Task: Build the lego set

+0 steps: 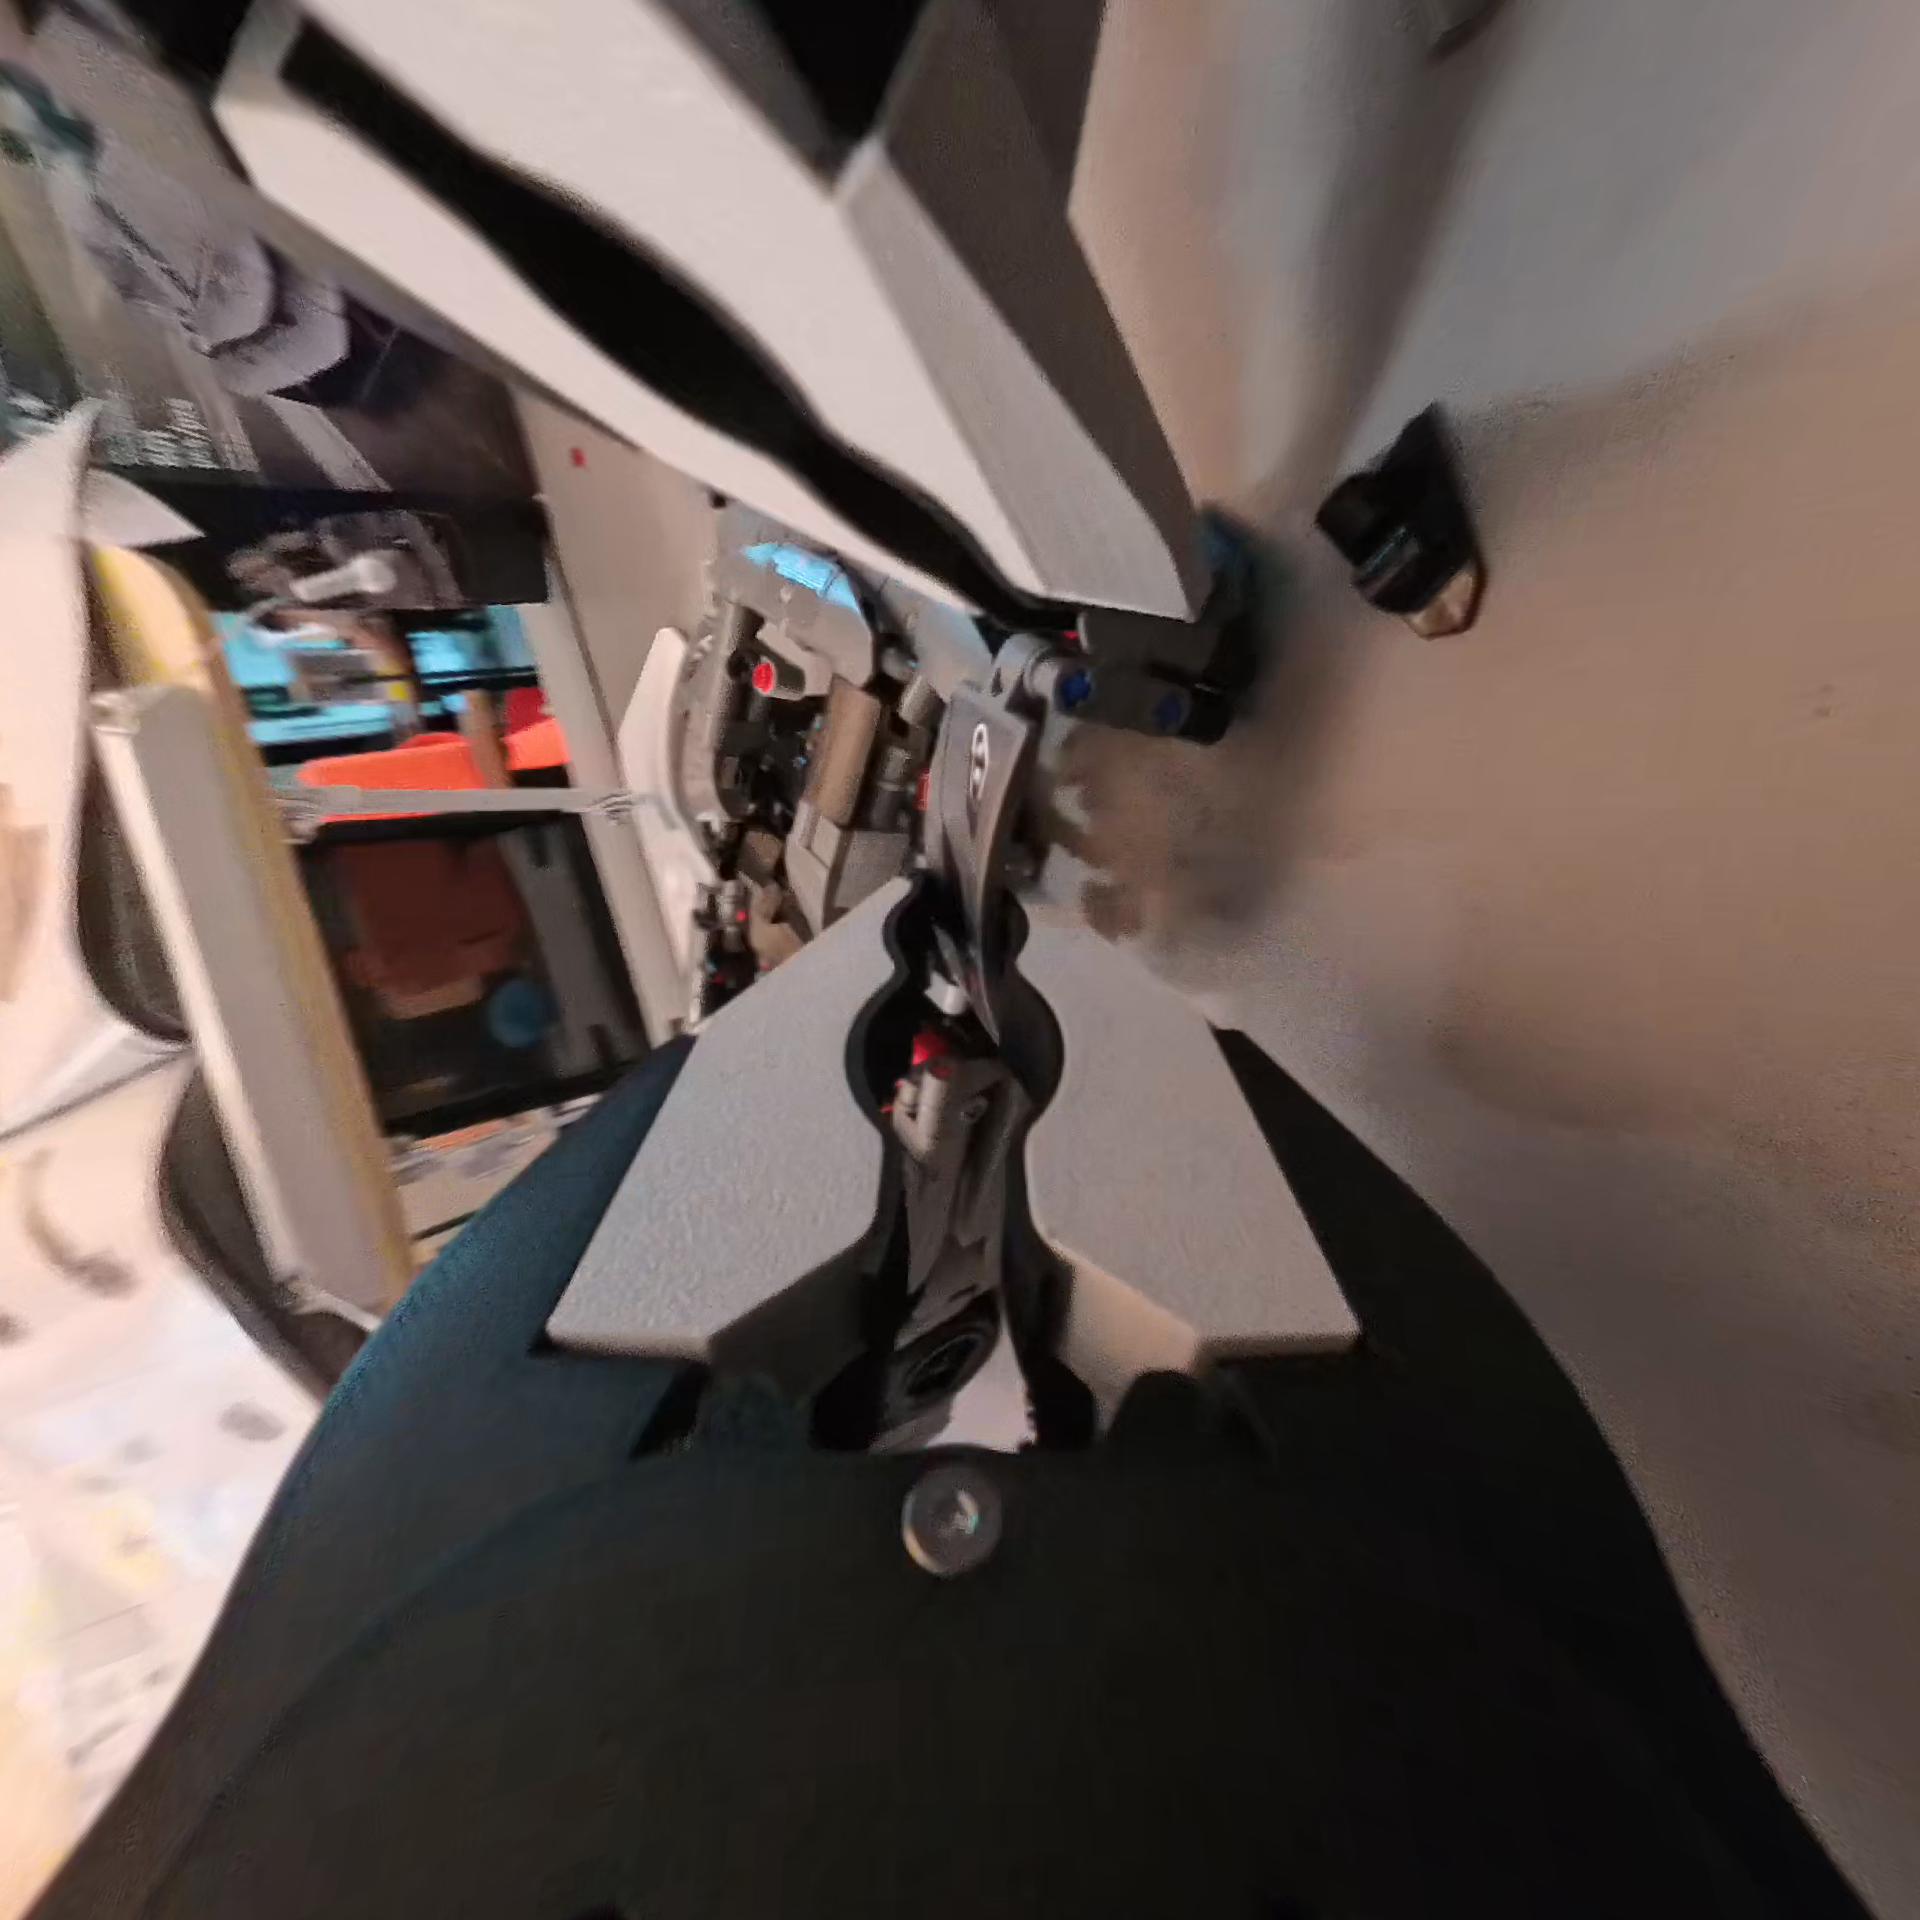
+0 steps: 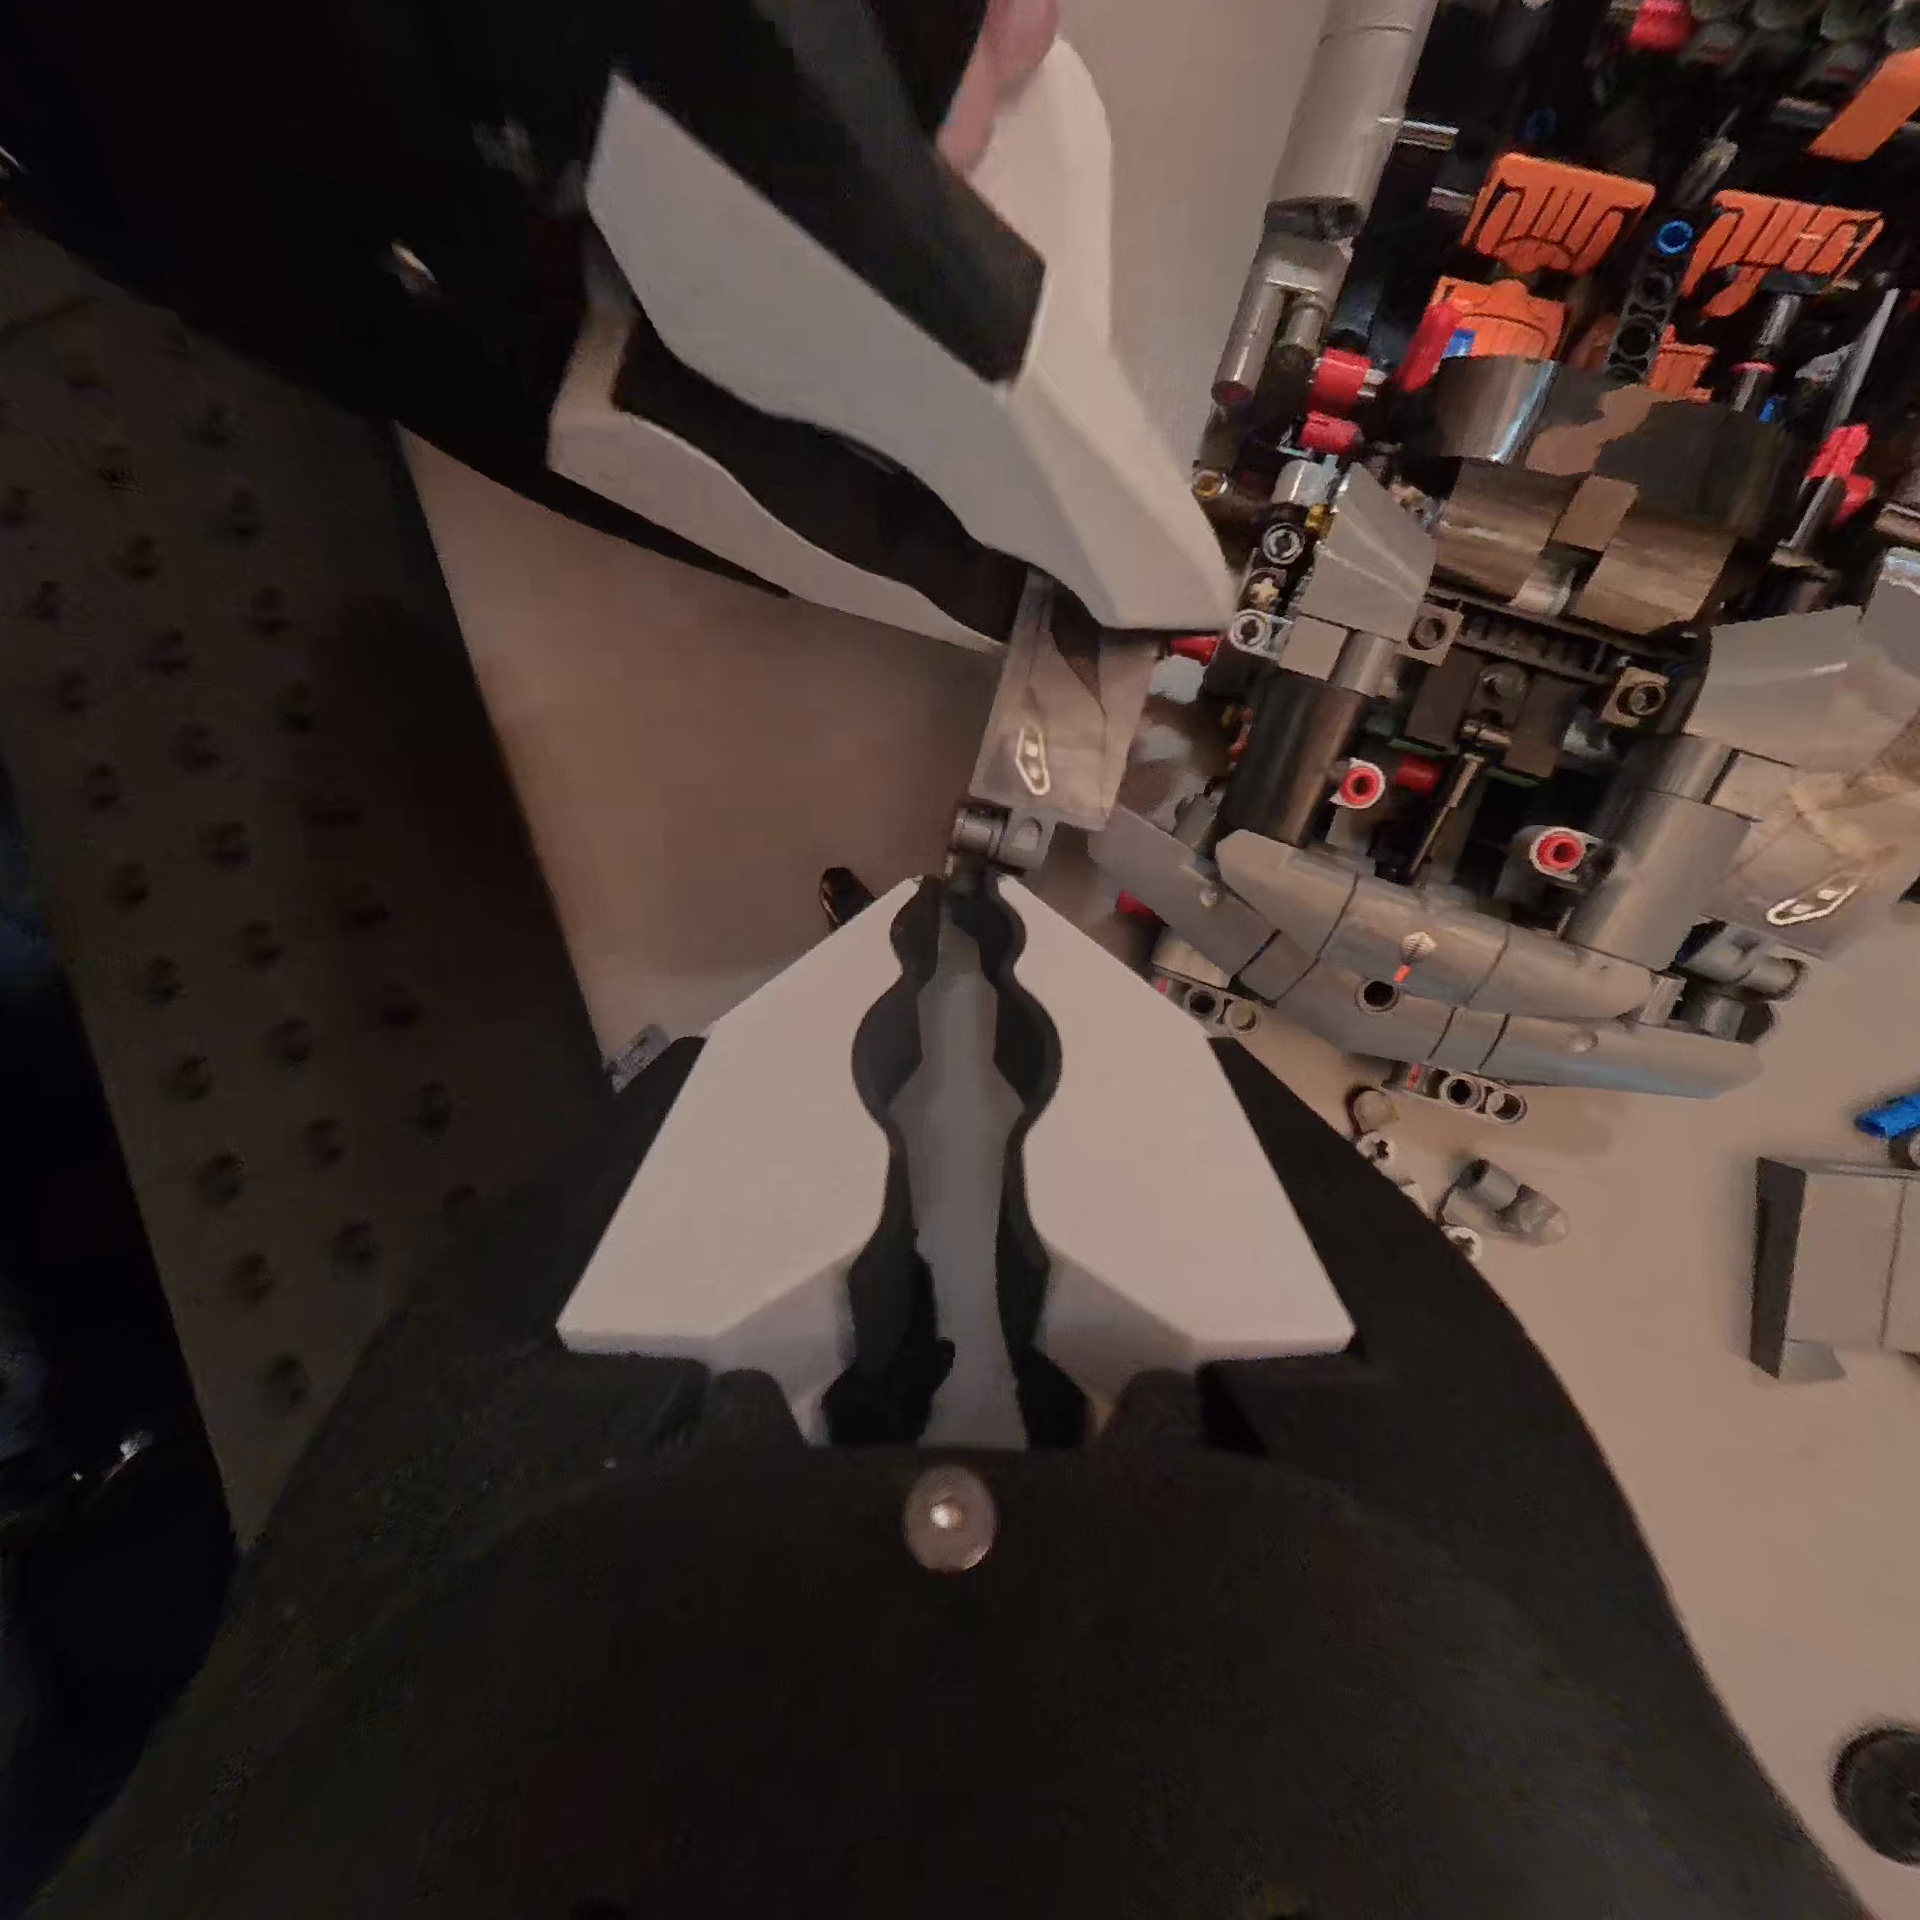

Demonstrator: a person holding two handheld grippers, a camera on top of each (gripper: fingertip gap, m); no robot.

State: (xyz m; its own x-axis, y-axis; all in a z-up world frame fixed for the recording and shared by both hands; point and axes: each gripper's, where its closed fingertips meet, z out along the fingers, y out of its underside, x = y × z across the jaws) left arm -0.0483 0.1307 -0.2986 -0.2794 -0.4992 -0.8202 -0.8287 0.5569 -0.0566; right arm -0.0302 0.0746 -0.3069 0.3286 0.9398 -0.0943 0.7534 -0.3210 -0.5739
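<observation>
With both grippers, left [image 1: 951, 925] and right [image 2: 961, 894], pinching the grey panel [image 2: 1049, 727], I should press slowly, keeping it aligned beside the model [image 2: 1475, 748].

Two grippers were counted in the right wrist view: one at lower centre [image 2: 961, 894], one at upper left [image 2: 1174, 623]. One large grey Lego model [image 2: 1455, 914] was noted at centre right. One grey panel piece [image 2: 1049, 727] was recorded at centre. Two orange curved parts [image 2: 1558, 213] were seen at upper right. One blue piece [image 2: 1886, 1117] was noted at the right edge. Small loose pieces nearby could not be counted.
</observation>
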